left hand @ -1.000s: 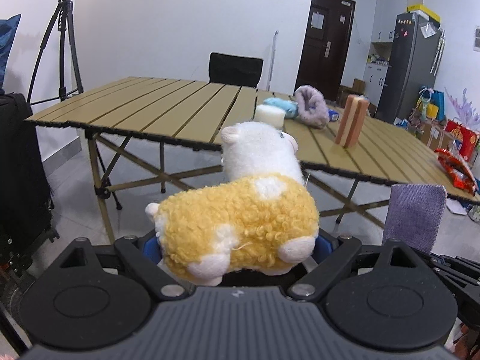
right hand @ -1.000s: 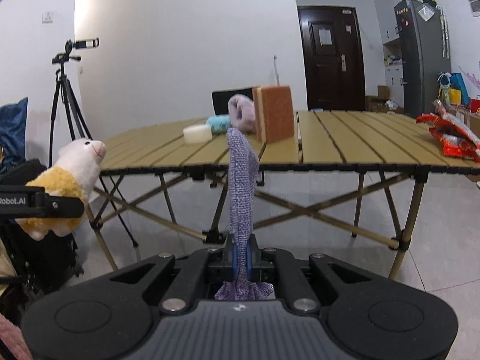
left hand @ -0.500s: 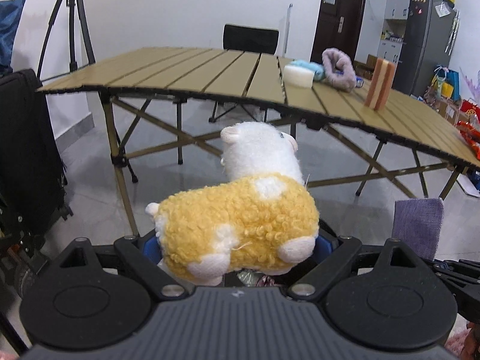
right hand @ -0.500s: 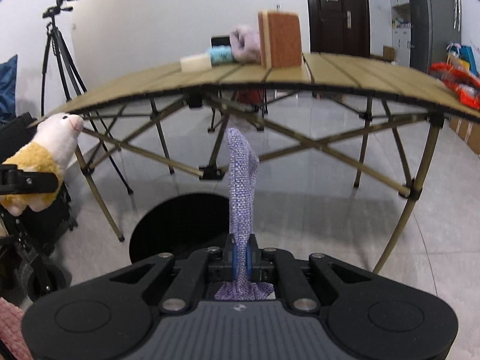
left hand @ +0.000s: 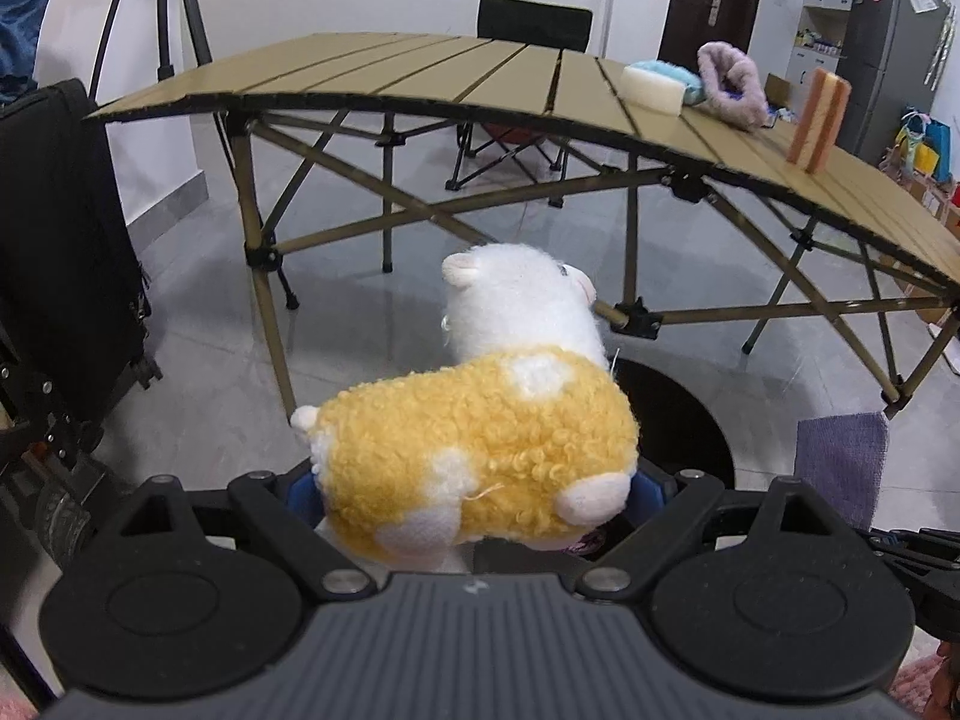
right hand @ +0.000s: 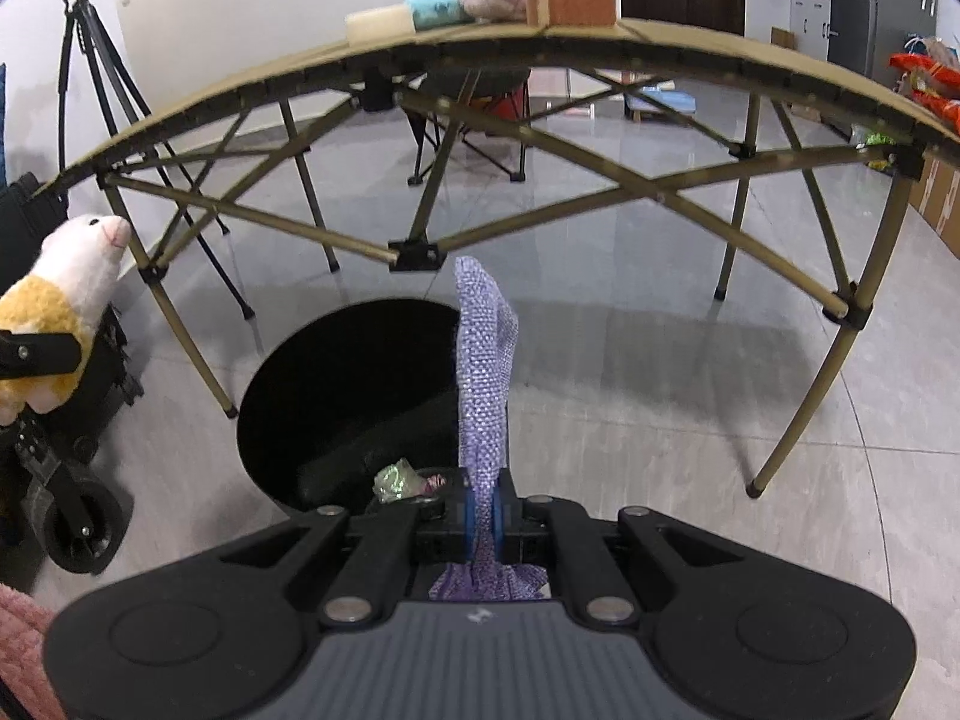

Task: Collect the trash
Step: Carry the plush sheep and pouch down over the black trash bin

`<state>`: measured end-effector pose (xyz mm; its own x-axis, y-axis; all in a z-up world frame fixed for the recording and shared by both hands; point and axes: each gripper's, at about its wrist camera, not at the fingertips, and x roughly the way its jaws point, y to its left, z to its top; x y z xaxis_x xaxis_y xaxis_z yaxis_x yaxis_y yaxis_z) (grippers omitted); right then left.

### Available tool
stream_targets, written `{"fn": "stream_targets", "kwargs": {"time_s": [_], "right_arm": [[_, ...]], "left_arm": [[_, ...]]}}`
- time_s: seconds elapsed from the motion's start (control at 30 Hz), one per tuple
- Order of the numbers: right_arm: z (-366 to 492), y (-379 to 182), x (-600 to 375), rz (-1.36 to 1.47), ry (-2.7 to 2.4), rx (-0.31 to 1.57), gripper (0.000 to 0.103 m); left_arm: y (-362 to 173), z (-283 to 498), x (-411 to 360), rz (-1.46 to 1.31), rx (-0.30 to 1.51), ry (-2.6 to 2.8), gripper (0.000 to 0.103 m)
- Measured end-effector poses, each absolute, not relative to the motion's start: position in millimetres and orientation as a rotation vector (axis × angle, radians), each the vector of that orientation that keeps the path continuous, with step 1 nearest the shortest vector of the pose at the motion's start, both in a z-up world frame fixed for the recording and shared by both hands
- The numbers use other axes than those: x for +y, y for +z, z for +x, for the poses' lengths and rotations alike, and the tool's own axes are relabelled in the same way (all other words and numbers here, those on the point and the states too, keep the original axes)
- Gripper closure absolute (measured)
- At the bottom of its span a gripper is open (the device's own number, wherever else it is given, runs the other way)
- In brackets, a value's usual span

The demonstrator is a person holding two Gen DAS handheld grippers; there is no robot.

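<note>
Clamping the soft, light plush (left hand: 480, 456) across its yellow belly, the left hand-held gripper (left hand: 480, 498) holds it above the bin (right hand: 336, 396), while the right hand-held gripper (right hand: 483, 525), pinched tight on the limp cloth (right hand: 483, 372), hangs beside it.

A yellow-and-white plush alpaca (left hand: 480, 456) and an upright purple knitted cloth (right hand: 483, 372) are both held just above the round black bin (right hand: 336, 396).
</note>
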<state>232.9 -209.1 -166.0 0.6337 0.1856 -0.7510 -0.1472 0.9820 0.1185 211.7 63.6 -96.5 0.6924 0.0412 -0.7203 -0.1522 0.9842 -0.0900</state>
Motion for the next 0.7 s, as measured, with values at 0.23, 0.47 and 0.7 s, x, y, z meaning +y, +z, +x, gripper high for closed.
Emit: {"fn": "stream_targets", "kwargs": {"time_s": [0.23, 0.47, 0.7], "right_arm": [[239, -175, -207, 0.052, 0.183, 0.908, 0.097], [247, -181, -205, 0.072, 0.173, 0.945, 0.097], [259, -183, -197, 0.069, 0.189, 0.98, 0.097]], "left_arm": [[-108, 221, 69, -0.163, 0.864, 0.12, 0.011], [-116, 228, 72, -0.175, 0.913, 0.133, 0.011], [-127, 236, 81, -0.193, 0.967, 0.164, 0.011]]}}
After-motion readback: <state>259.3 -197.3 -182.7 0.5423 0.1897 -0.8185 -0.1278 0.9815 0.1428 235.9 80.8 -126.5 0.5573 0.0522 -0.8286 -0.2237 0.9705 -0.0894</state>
